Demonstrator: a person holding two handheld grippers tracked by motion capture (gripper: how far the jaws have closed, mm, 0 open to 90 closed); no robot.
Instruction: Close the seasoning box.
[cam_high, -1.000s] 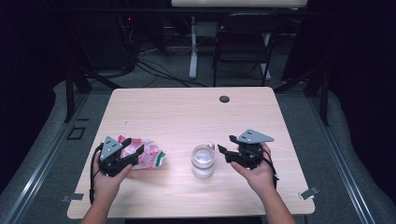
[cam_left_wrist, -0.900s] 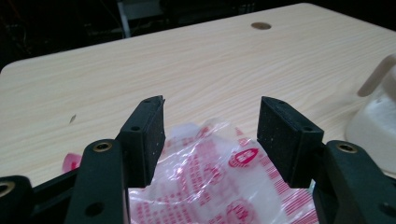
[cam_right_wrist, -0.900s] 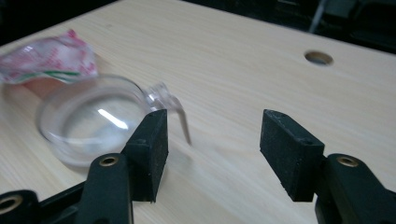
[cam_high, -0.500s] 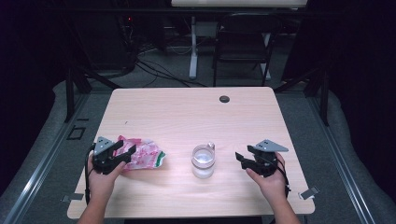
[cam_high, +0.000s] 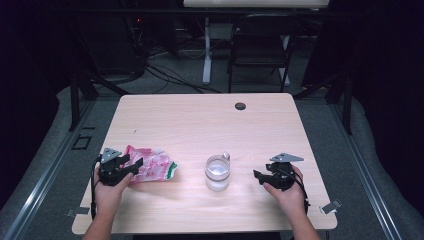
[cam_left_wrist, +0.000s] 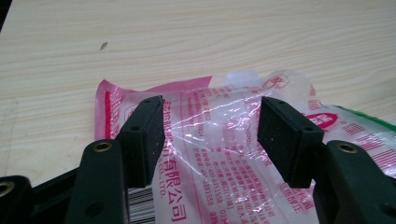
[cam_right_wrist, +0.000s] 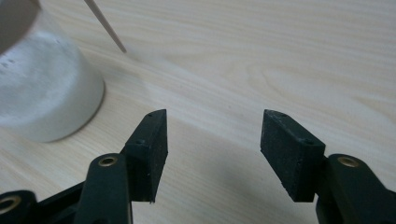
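High view first: a pale wooden table (cam_high: 200, 125) stands over a grey floor, with a dark chair (cam_high: 262, 45) and loose cables (cam_high: 165, 75) behind it. A small black round cap (cam_high: 240, 106) sits near the table's far edge. Toward the near edge, a clear glass cup (cam_high: 218, 172) holding something white stands about midway between the hands. The left gripper (cam_high: 134, 165) is held low at the near left, its tips over the left end of a crumpled pink and clear plastic bag (cam_high: 152, 167) that lies flat on the table, with a bit of green at its right end. The right gripper (cam_high: 257, 176) is held low at the near right, pointing toward the cup but well apart from it.

Left gripper view: the left gripper (cam_left_wrist: 211, 133) has its jaws spread wide, and the plastic bag (cam_left_wrist: 219, 154) lies beneath and between them; the pads do not press on it. The bag carries rows of small red Chinese print, the Latin letters "CO., LTD.", a string of digits too small to read surely, a barcode (cam_left_wrist: 142, 207) at its lower edge and a red oval logo (cam_left_wrist: 322, 119) at the right. A tiny dark speck (cam_left_wrist: 103, 45) lies on the bare wood beyond.

Right gripper view: the right gripper (cam_right_wrist: 212, 135) also stands open, with bare table between its jaws. The glass cup (cam_right_wrist: 44, 88) is at the upper left, its white contents showing through, and a thin wooden stick (cam_right_wrist: 106, 27) leans out of it
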